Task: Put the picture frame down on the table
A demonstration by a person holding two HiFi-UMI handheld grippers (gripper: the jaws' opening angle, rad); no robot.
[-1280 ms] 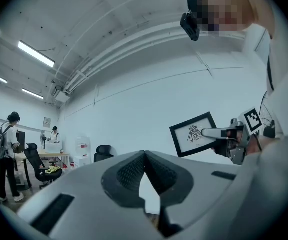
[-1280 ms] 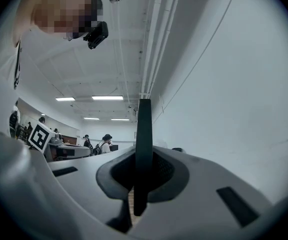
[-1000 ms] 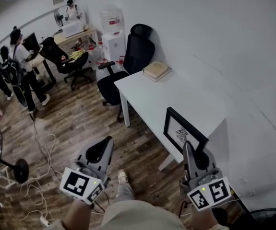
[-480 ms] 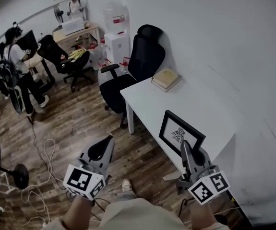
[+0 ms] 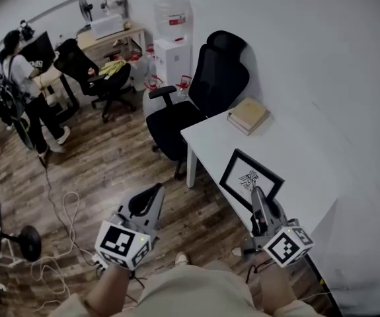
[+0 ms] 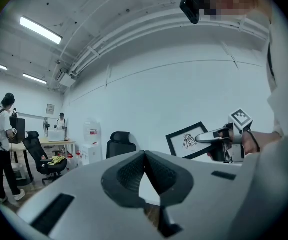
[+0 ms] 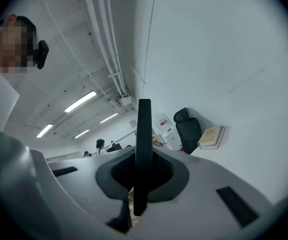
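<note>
The picture frame is black with a white mat and a small dark drawing. My right gripper is shut on its lower edge and holds it up at a tilt over the near edge of the white table. In the right gripper view the frame shows edge-on as a dark bar pinched between the jaws of that gripper. My left gripper hangs over the wooden floor, left of the table, shut on nothing. The left gripper view shows its jaws touching at the tip of this gripper, with the frame beyond.
A tan book lies at the table's far end. A black office chair stands by that end, with a water dispenser behind it. People and desks are at the far left. Cables trail across the floor.
The head view has swung, so the table and chair now sit further right. The right gripper still holds the frame, which now looks more tilted. The left gripper stays shut.
</note>
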